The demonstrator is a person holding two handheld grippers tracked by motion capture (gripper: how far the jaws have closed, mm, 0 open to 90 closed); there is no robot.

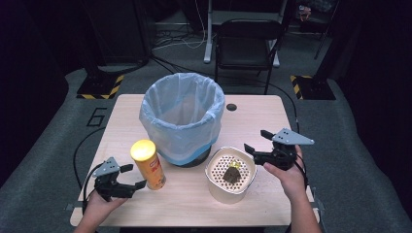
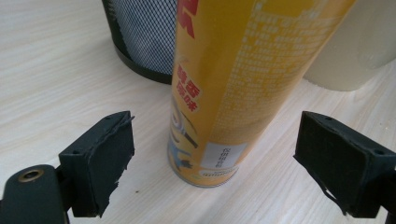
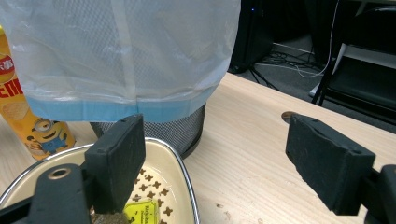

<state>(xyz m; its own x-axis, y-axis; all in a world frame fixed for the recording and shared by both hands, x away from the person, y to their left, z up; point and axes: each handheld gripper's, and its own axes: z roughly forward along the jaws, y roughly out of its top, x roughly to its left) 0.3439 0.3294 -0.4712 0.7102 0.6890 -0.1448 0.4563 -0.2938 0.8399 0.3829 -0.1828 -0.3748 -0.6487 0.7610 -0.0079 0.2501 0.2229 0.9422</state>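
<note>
A yellow crisps can point(image 1: 145, 165) stands upright on the wooden table point(image 1: 262, 116), left of a mesh waste bin point(image 1: 182, 116) lined with a pale blue bag. My left gripper point(image 1: 137, 175) is open right beside the can. In the left gripper view the can point(image 2: 233, 84) stands just ahead of the gripper point(image 2: 217, 140), with a gap to each pad. My right gripper point(image 1: 254, 140) hangs open above the right rim of a cream perforated bowl point(image 1: 214, 187). A dark lump with a yellow packet point(image 1: 232, 173) lies in the bowl.
In the right gripper view the bin point(image 3: 121, 56) rises close ahead, with the bowl's rim point(image 3: 177, 163) below the open gripper point(image 3: 217, 149). A black chair point(image 1: 248, 39) stands beyond the table's far edge. A small dark hole point(image 1: 231, 107) marks the tabletop behind the bin.
</note>
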